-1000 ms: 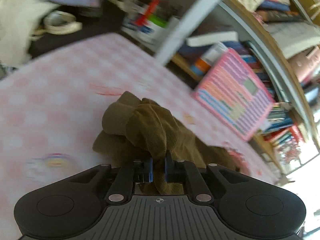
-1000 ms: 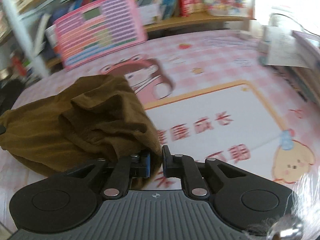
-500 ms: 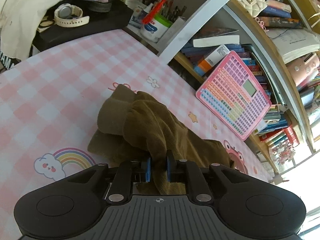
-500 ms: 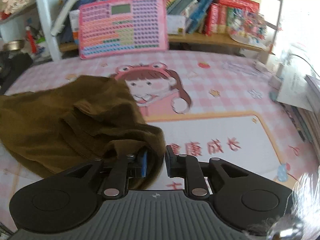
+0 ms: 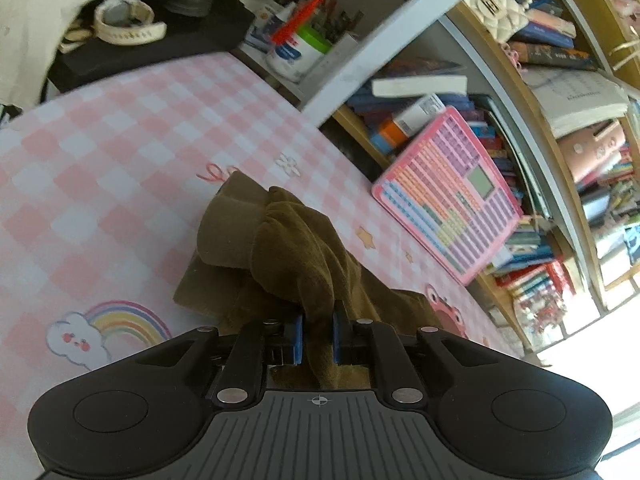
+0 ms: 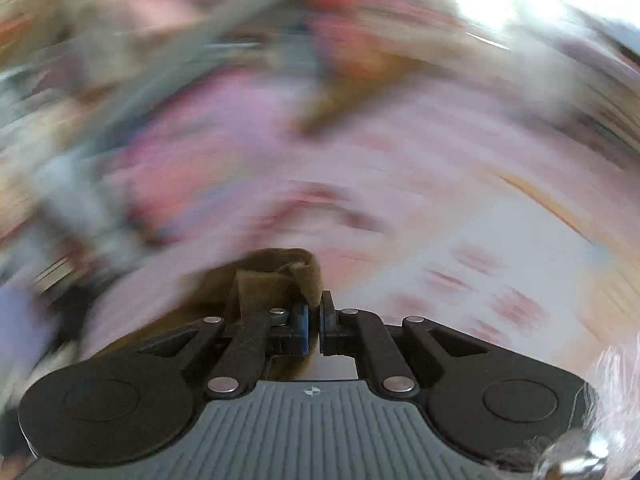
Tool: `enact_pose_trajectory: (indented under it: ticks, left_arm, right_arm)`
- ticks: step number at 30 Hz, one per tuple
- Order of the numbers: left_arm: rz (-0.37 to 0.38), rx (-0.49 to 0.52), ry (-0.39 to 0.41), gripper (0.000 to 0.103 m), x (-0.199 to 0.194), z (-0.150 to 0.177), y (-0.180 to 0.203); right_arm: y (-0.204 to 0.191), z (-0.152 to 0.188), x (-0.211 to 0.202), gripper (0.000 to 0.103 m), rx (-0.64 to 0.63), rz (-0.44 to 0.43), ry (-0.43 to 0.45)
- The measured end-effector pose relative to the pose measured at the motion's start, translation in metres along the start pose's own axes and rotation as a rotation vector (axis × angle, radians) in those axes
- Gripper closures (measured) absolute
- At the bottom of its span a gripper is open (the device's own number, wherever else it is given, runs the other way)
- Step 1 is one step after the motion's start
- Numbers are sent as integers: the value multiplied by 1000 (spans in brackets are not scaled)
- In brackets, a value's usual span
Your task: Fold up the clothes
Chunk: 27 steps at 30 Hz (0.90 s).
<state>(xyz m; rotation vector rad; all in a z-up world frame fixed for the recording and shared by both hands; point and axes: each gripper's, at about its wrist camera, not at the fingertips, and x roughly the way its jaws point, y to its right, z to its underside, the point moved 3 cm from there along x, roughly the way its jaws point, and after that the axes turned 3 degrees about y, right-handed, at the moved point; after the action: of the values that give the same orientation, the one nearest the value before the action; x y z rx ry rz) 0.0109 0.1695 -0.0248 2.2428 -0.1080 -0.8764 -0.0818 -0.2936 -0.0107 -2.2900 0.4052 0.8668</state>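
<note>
A brown garment (image 5: pixel 280 248) lies bunched on the pink checked table mat (image 5: pixel 100 152). My left gripper (image 5: pixel 317 338) is shut on a fold of it, and the cloth rises from the mat into the jaws. My right gripper (image 6: pixel 314 326) is shut on another edge of the brown garment (image 6: pixel 280 276), which bunches just ahead of the fingers. The right wrist view is heavily blurred by motion, so the rest of the garment and the mat are hard to make out there.
A pink calculator-style board (image 5: pixel 452 200) leans against the bookshelf (image 5: pixel 540 128) at the far side. A cup of pens (image 5: pixel 292 52) and a white watch (image 5: pixel 128 24) on a black stand sit at the back left.
The right gripper has swung sharply with its corner of the garment, and its view has turned to blur. The left gripper has kept its hold and shifted only slightly.
</note>
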Motion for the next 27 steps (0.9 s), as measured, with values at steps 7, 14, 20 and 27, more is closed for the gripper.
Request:
enact_pose_trajectory:
  ticks: [7, 14, 20, 27]
  left_arm:
    - [29, 31, -51, 91, 6, 9, 8]
    - [28, 32, -69, 90, 10, 8, 7]
    - [30, 16, -75, 90, 13, 8, 3]
    - [31, -4, -78, 90, 13, 10, -3]
  right_arm:
    - [8, 31, 23, 89, -113, 210, -196]
    - [-7, 18, 6, 74, -219, 205, -85]
    - [-26, 21, -13, 64, -363, 224, 7]
    - [-67, 23, -11, 56, -634, 120, 47]
